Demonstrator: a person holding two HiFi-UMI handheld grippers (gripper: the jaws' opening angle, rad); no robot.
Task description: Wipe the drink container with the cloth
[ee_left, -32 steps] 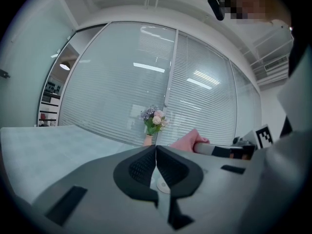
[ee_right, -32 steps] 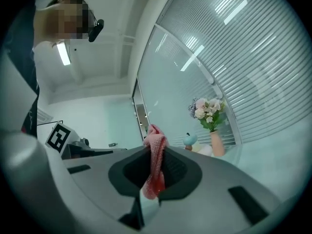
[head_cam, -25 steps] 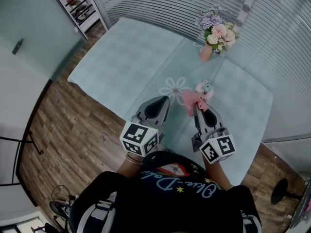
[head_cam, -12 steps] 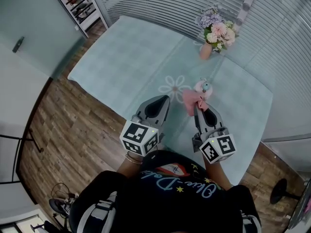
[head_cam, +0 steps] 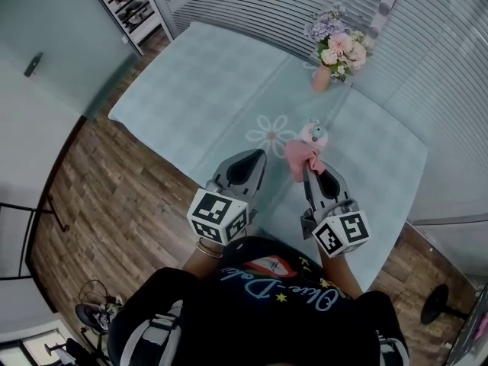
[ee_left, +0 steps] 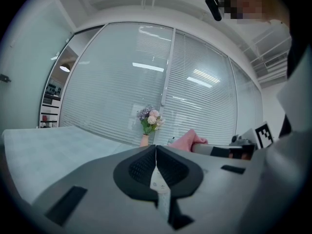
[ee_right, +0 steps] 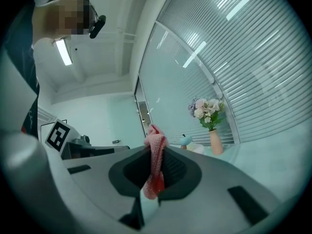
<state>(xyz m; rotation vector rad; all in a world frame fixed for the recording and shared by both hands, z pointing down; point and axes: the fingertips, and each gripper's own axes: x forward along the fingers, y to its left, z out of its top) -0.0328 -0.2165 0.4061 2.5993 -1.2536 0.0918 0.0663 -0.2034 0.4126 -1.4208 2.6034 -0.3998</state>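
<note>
looking down at a desk covered in a soft pale-teal checked cloth, with a white daisy outline printed near the middle. the drink container is a little rounded thing, pinkish-white with a teal knob on top, standing just past the daisy on its right.

the right hand-held gripper is clamped on the cloth, a pink knitted rag with a loose, nubbly weave. in the right gripper view it's pinched flat between the ribbed black pads, with a bunched tuft sticking up above the tips and a bit hanging below. the free end of the rag reaches toward the container's near side. can't tell if it actually touches, but it's right there. the container sits just beyond the jaw tips, slightly to the right.

the left hand-held gripper has its jaws pressed together with nothing in them. it's hovering beside the daisy, left of the rag and apart from it.

room-wise, there's a wide stretch of tablecloth to the left and behind the daisy. a slim peach vase of pastel flowers stands near the far edge, well apart from the container, with slatted blinds behind. the desk's near edge runs under both grippers, with wood-plank floor off to the left.
</note>
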